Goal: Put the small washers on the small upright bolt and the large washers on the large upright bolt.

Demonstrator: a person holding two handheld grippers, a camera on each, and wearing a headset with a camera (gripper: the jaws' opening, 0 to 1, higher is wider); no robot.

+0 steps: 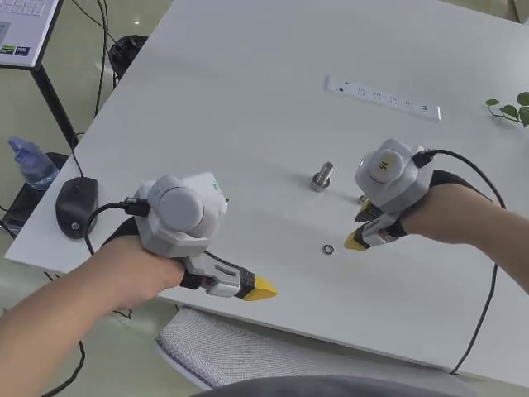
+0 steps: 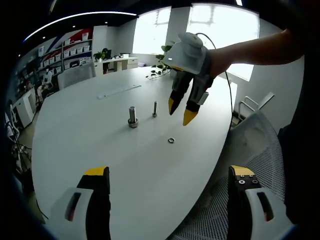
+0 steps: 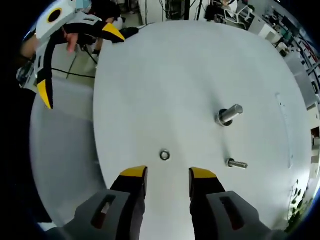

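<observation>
Both sets of jaws gape, empty: why? (Student)

Nearest, the left gripper (image 1: 263, 289) sits wide open over the table (image 1: 248, 99) edge, probably held clear of the work. Next, one washer (image 1: 328, 249) lies flat and loose; the right gripper (image 1: 358, 231) hovers just beside it, tips parted and aimed down, apparently to pinch it. Farther off stand the small bolt (image 3: 236, 163) and the large bolt (image 1: 321, 176), upright, apart from the washer. (Tutor)

An office is indicated: a long white counter (image 1: 248, 99) carrying a power strip (image 1: 382, 98), a laptop (image 1: 25, 25), a mouse (image 1: 76, 207), a mesh chair (image 1: 223, 351) and wall shelving (image 2: 75, 42) are noted.
</observation>
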